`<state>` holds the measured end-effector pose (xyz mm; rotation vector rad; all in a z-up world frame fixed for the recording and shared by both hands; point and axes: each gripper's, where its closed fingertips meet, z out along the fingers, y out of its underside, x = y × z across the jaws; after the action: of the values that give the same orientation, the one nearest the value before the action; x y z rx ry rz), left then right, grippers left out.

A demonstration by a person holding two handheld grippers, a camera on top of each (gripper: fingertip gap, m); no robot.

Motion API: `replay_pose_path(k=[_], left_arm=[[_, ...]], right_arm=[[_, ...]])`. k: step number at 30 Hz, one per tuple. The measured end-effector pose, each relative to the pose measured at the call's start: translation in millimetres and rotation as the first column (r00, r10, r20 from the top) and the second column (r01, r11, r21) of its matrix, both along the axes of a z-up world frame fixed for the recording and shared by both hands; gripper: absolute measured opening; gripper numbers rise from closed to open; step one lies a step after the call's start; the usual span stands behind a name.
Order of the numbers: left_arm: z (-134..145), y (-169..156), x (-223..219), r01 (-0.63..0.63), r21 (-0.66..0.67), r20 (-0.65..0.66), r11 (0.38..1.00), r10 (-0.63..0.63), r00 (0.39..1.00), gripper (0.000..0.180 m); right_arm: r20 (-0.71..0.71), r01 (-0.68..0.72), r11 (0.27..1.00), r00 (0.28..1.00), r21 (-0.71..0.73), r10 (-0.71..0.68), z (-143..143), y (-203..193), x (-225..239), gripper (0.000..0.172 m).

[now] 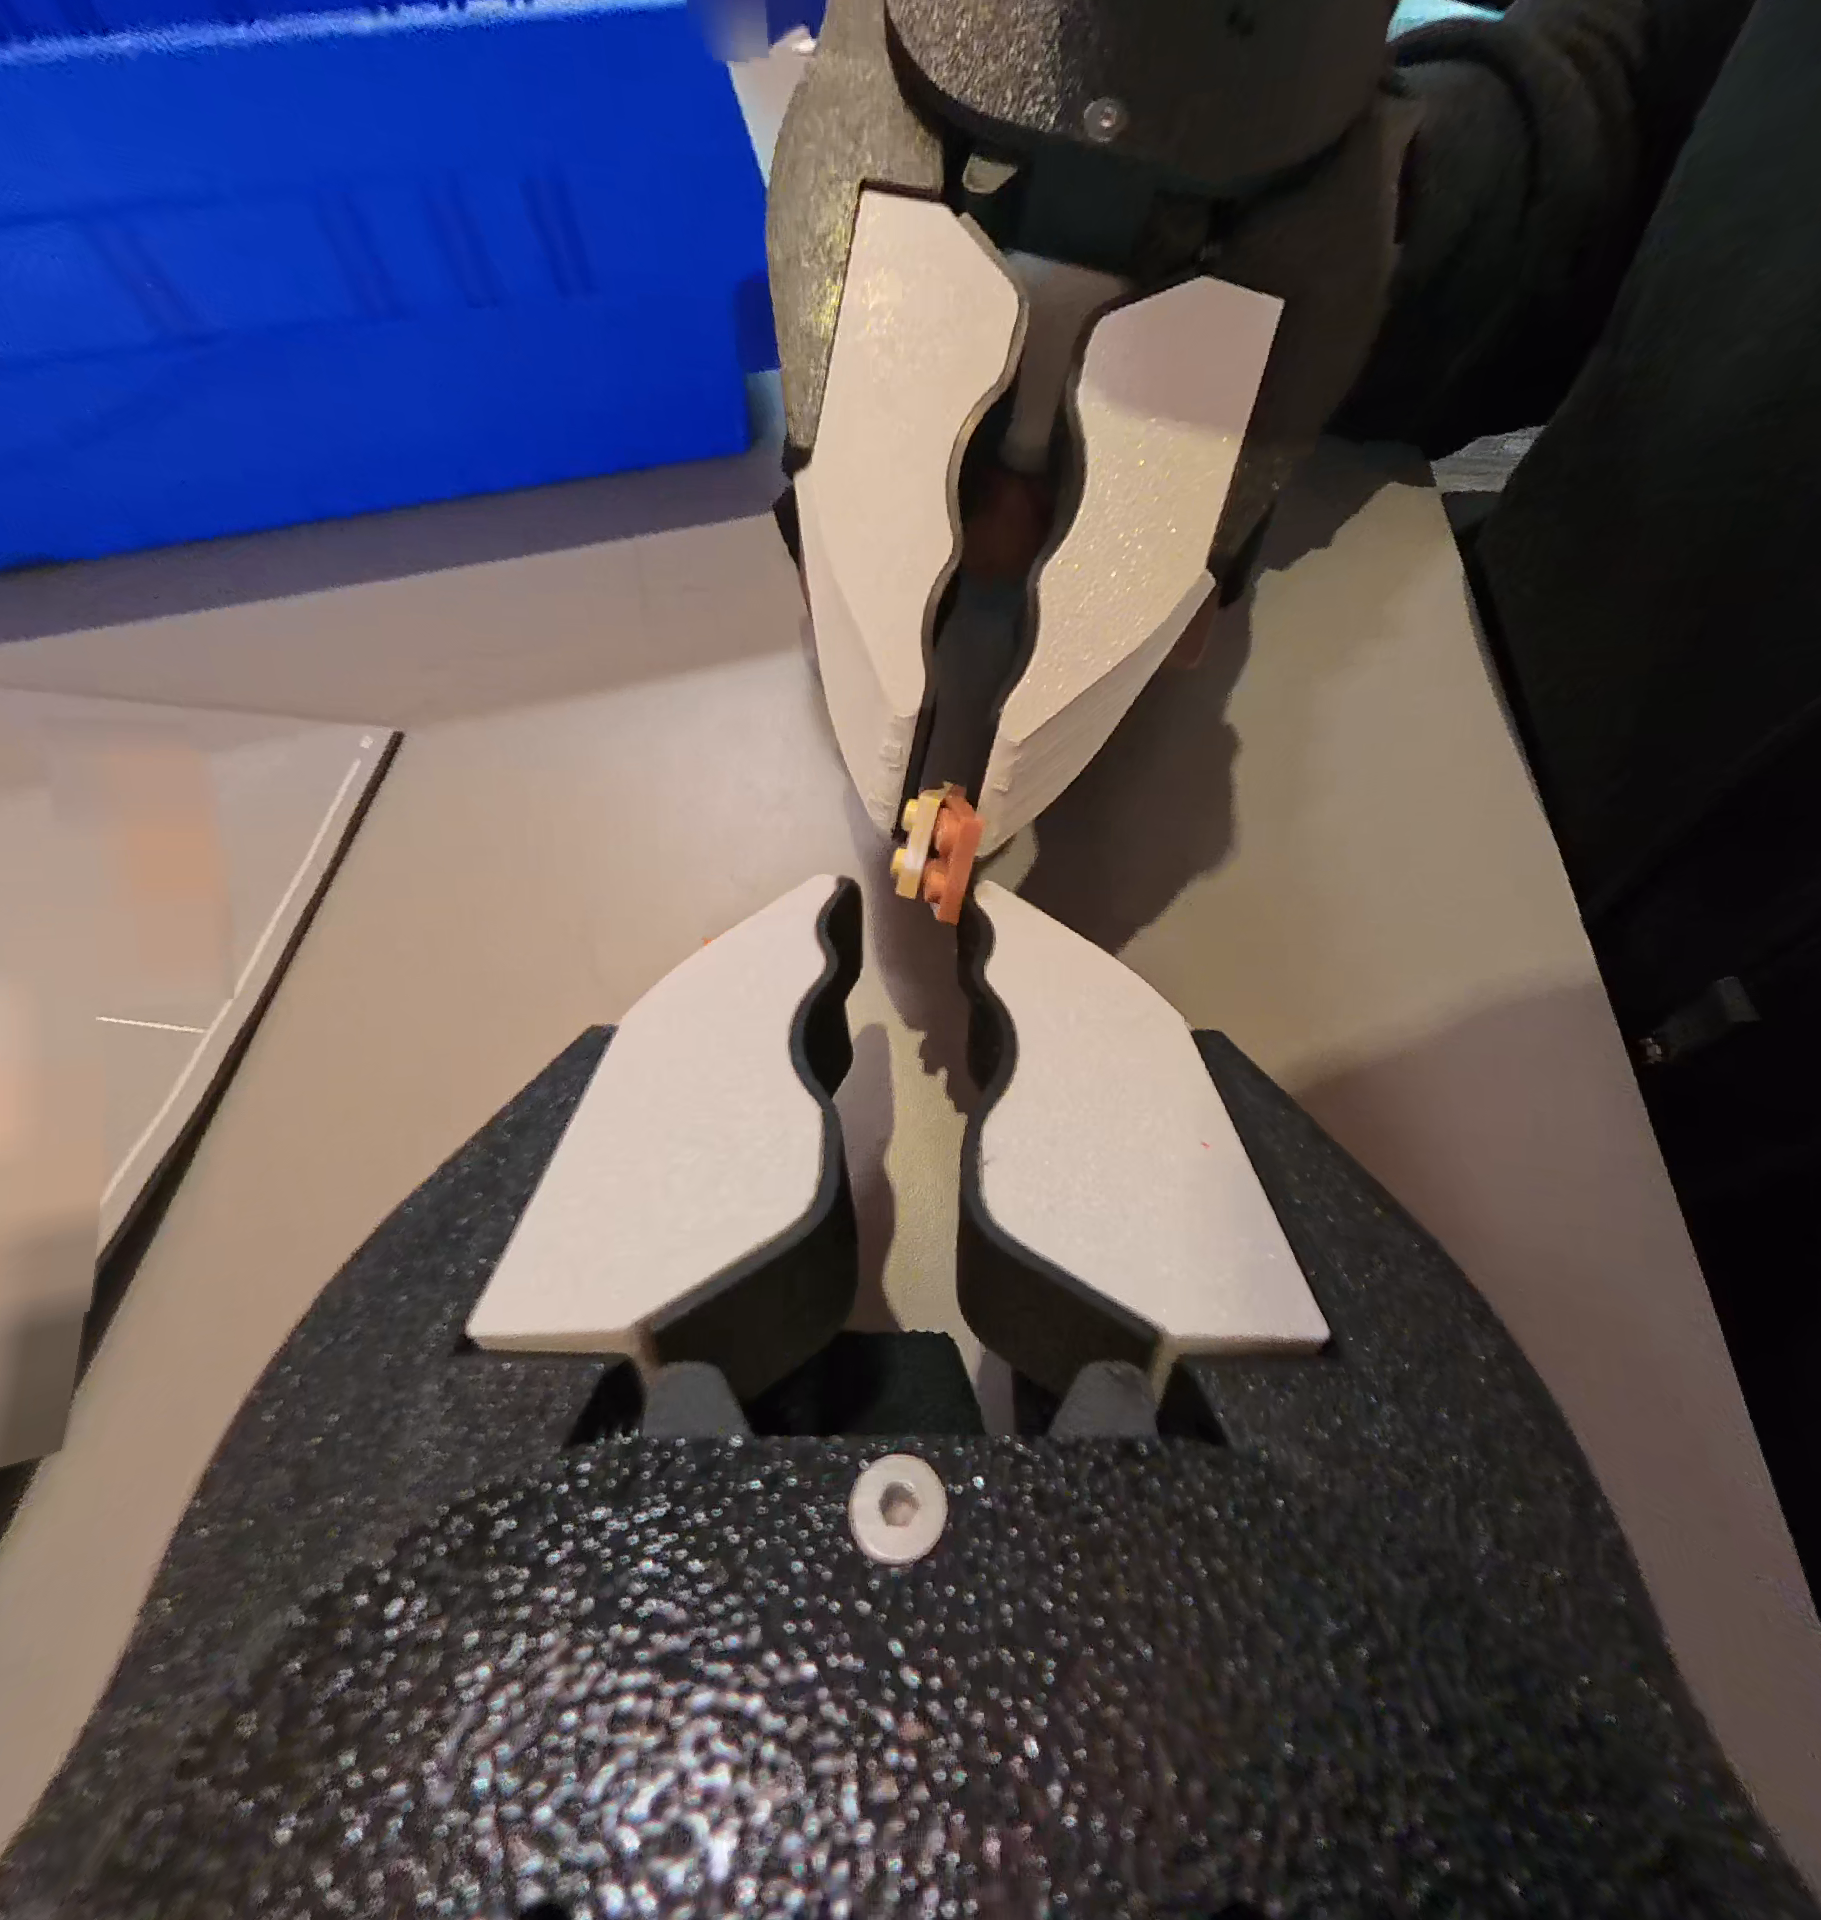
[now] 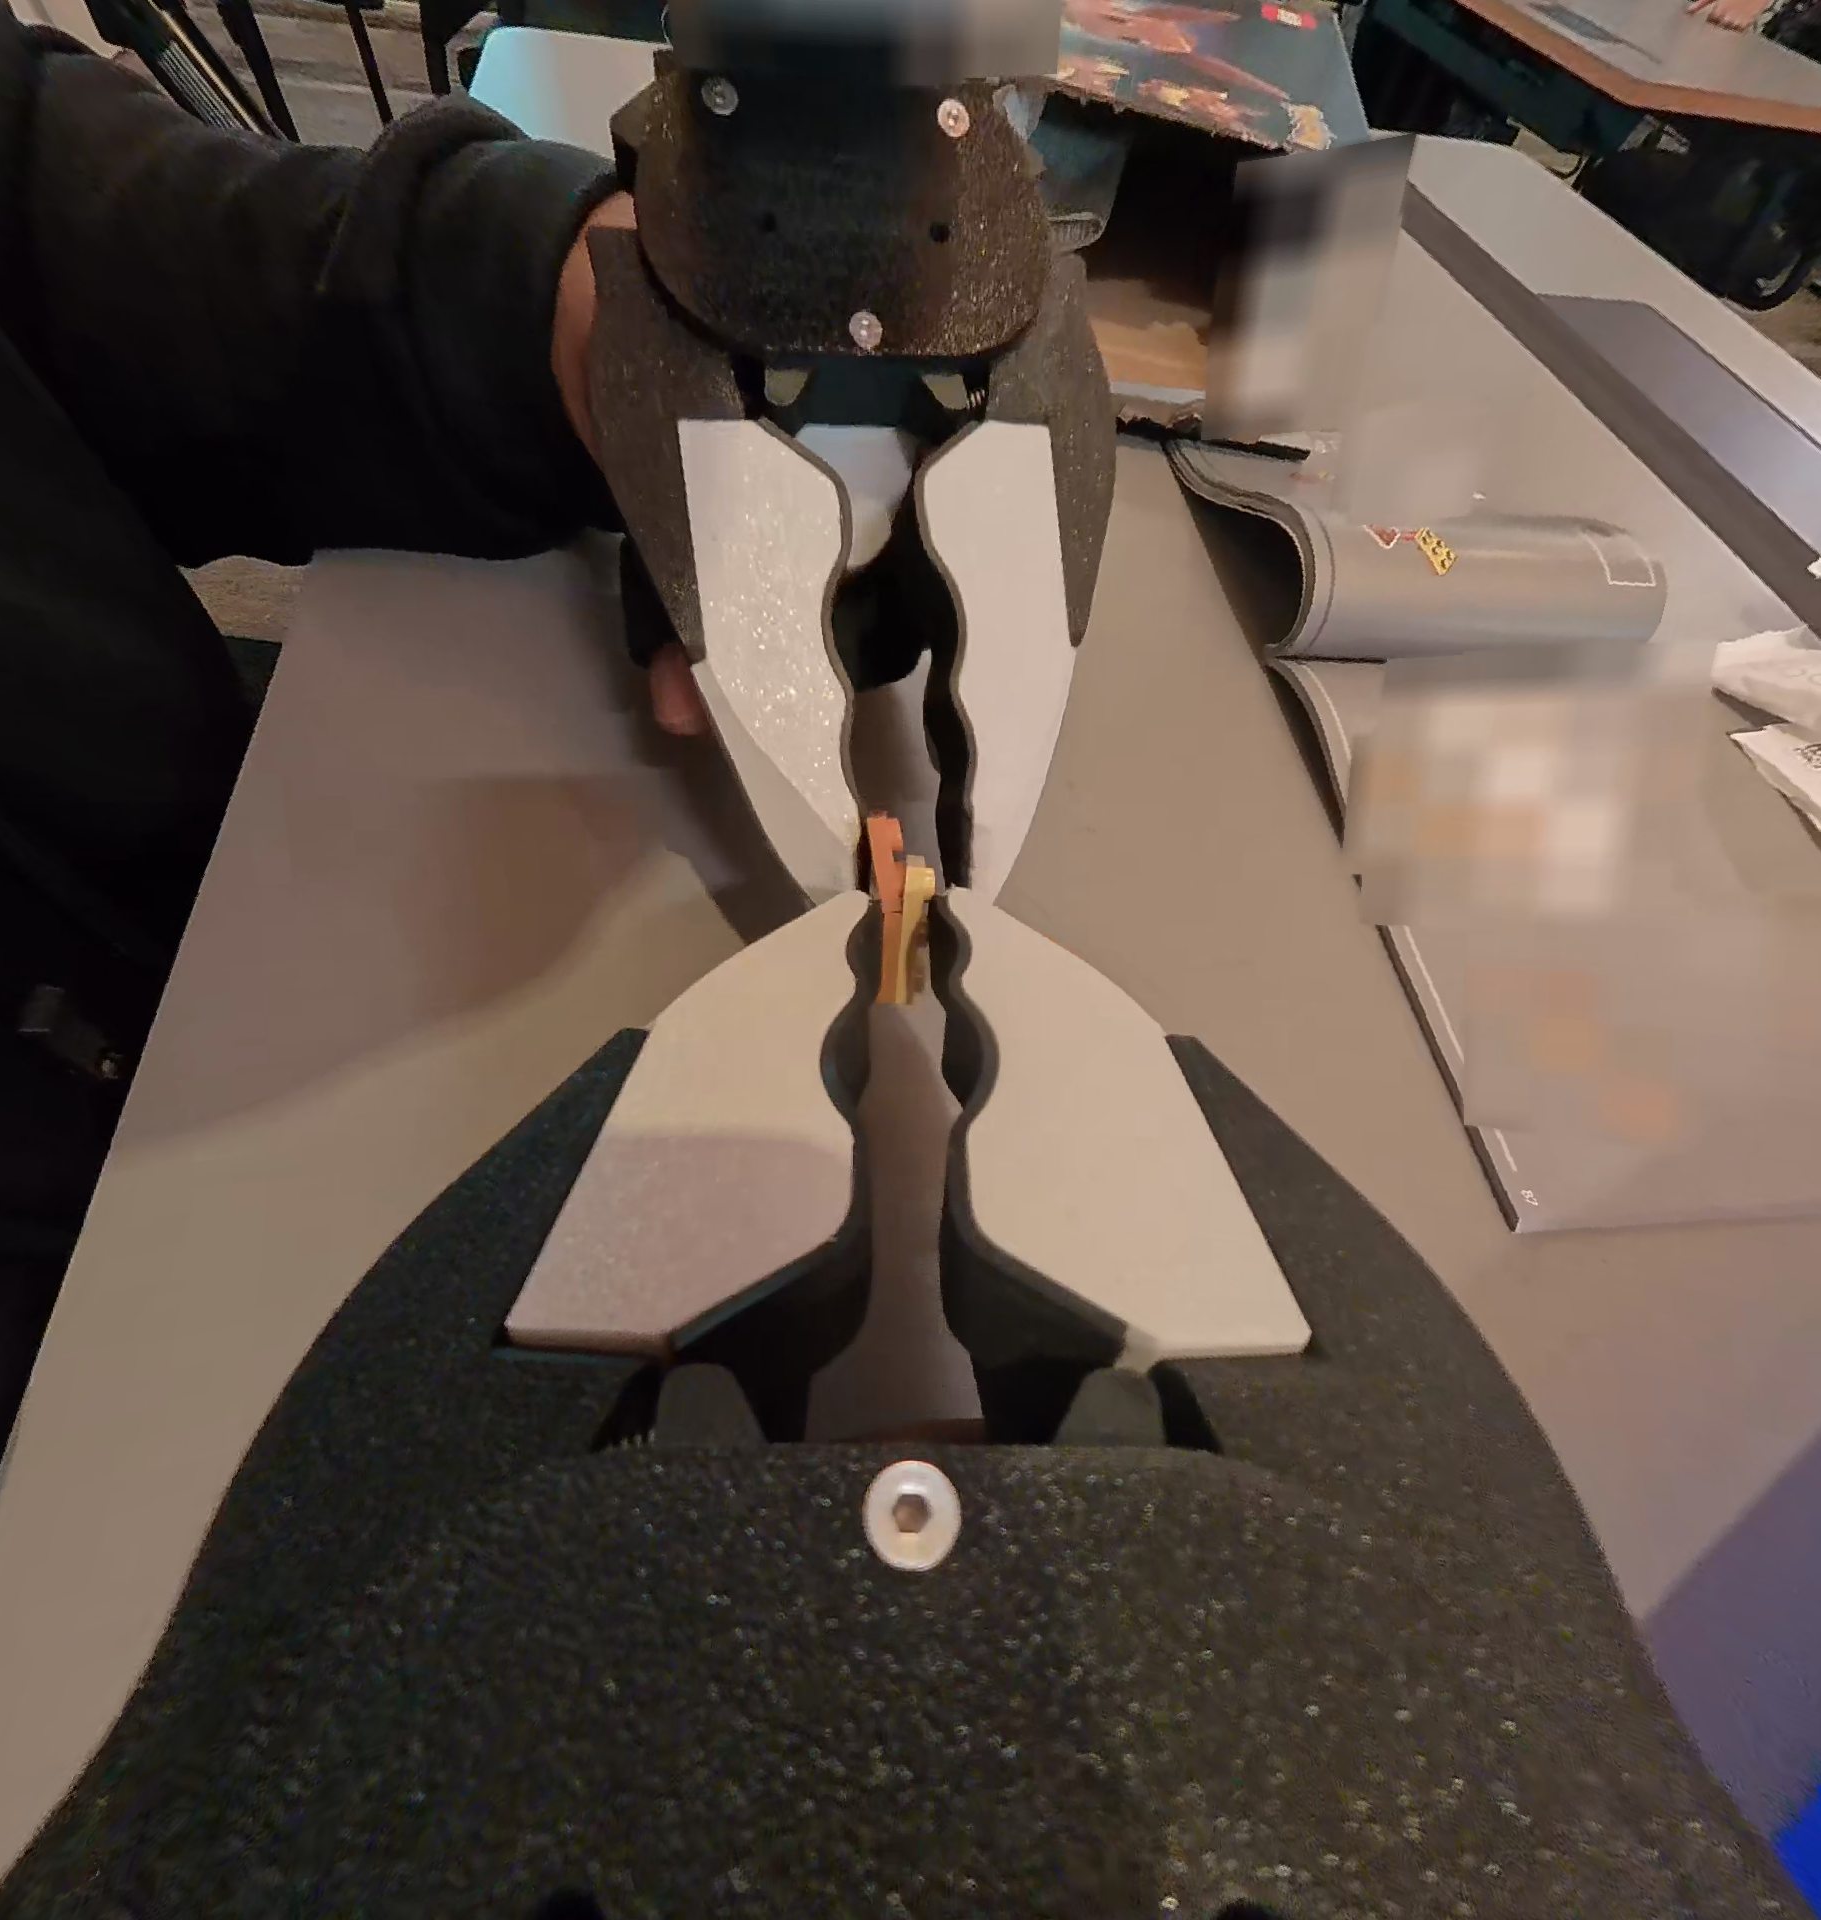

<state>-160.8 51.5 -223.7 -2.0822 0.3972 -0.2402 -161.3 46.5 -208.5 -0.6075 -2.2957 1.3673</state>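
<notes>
Grey tabletop (image 1: 573,987); right hand-held gripper (image 2: 898,914) pinching studded orange-and-tan plates (image 2: 901,935) (left hand-held gripper (image 1: 911,909) slack).

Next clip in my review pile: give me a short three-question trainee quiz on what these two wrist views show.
1. True or false: the left gripper is clamped on the bricks.
2. Which two colours are the joined small plates in the right gripper?
A. orange and yellow
B. green and white
C. red and black
3. What large blue thing stands at the far left of the grey table in the left wrist view?

Key
1. False: its fingers stand apart, and the plates sit just ahead of its tips.
2. A.
3. A blue plastic bin.
</notes>
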Motion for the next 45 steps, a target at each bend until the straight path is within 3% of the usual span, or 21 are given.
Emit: replay_pose_path(k=[11, 20, 35, 45], left_arm=[[1, -4, 5, 0.074, 0.033, -0.136, 0.997, -0.069, 0.988, 0.009], [-11, -9, 11, 0.112, -0.046, -0.082, 0.993, -0.116, 0.990, 0.008], [-10, -3, 5, 0.063, -0.027, -0.209, 0.998, -0.067, 0.976, 0.007], [-17, -4, -3, 0.017, -0.064, -0.210, 0.998, -0.031, 0.977, 0.007]], right_arm=[[-0.018, -0.031, 0.998, 0.999, 0.062, 0.032, -4, -4, 5, 0.008], [-0.009, -0.070, 0.989, 0.997, 0.133, 0.072, -15, -7, 10, 0.008], [-0.031, -0.030, 0.984, 0.999, 0.173, 0.036, -18, -3, 5, 0.011], [-0.052, 0.002, 0.986, 0.999, 0.168, 0.006, -15, 1, 1, 0.011]])
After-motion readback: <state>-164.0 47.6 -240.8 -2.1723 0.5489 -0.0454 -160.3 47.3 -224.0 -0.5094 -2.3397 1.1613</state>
